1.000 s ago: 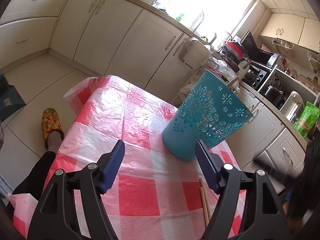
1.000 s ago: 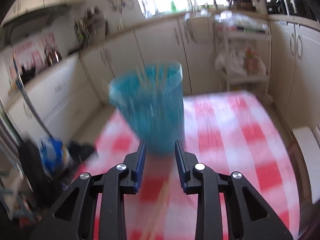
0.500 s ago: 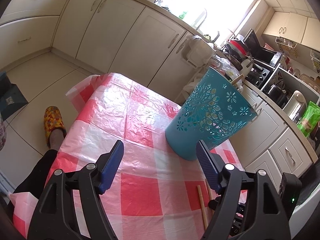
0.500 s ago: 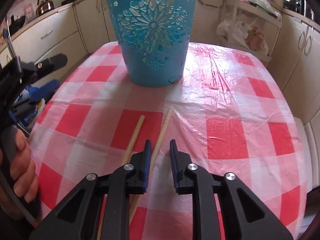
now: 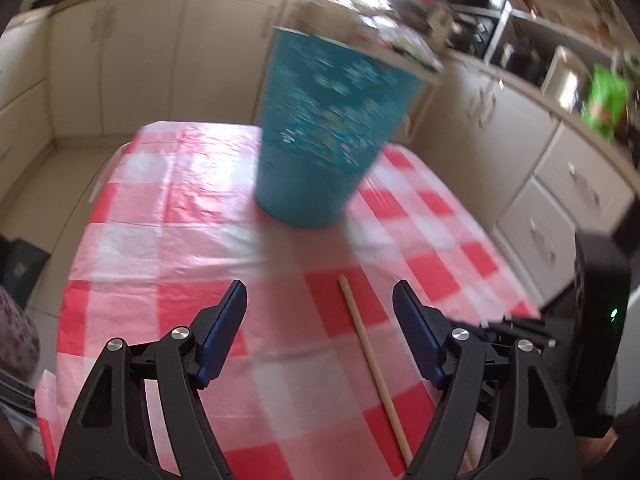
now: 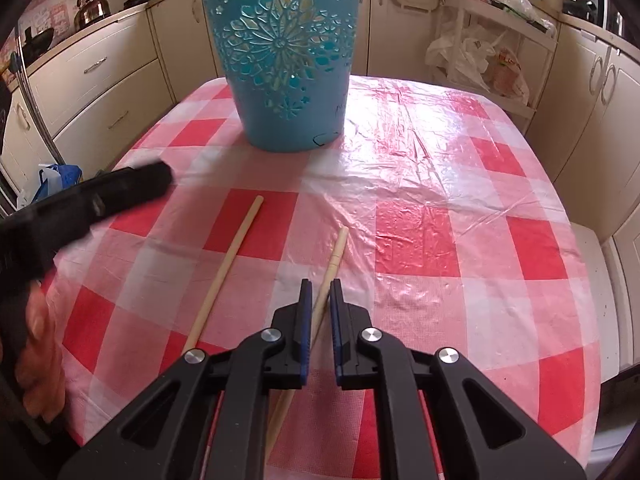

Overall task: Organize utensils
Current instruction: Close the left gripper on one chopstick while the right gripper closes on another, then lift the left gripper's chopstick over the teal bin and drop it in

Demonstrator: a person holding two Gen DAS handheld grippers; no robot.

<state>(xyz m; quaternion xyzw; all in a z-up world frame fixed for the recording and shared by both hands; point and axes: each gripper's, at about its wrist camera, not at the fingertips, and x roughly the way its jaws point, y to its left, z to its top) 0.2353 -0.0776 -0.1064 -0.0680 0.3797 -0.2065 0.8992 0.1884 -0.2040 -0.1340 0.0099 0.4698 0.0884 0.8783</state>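
Observation:
A teal cut-out bucket (image 6: 284, 56) stands on the red-and-white checked tablecloth (image 6: 440, 208); it also shows blurred in the left wrist view (image 5: 328, 128). Two wooden sticks lie in front of it: the left stick (image 6: 228, 268) and the right stick (image 6: 332, 264). My right gripper (image 6: 319, 292) is low over the right stick, its jaws nearly closed around it with a narrow gap. My left gripper (image 5: 320, 300) is wide open and empty above the cloth, with a wooden stick (image 5: 372, 360) lying between its fingers. The left gripper shows as a black blur in the right wrist view (image 6: 92, 196).
Cream kitchen cabinets (image 6: 100, 80) surround the table. A white rack with plastic bags (image 6: 480, 56) stands behind the table. A counter with appliances and a green packet (image 5: 604, 100) runs along the right in the left wrist view. The table edge (image 6: 576, 320) is near on the right.
My left gripper swung right and lower over the table, so a stick lies between its fingers. My right gripper moved closer to the right stick and its jaws narrowed.

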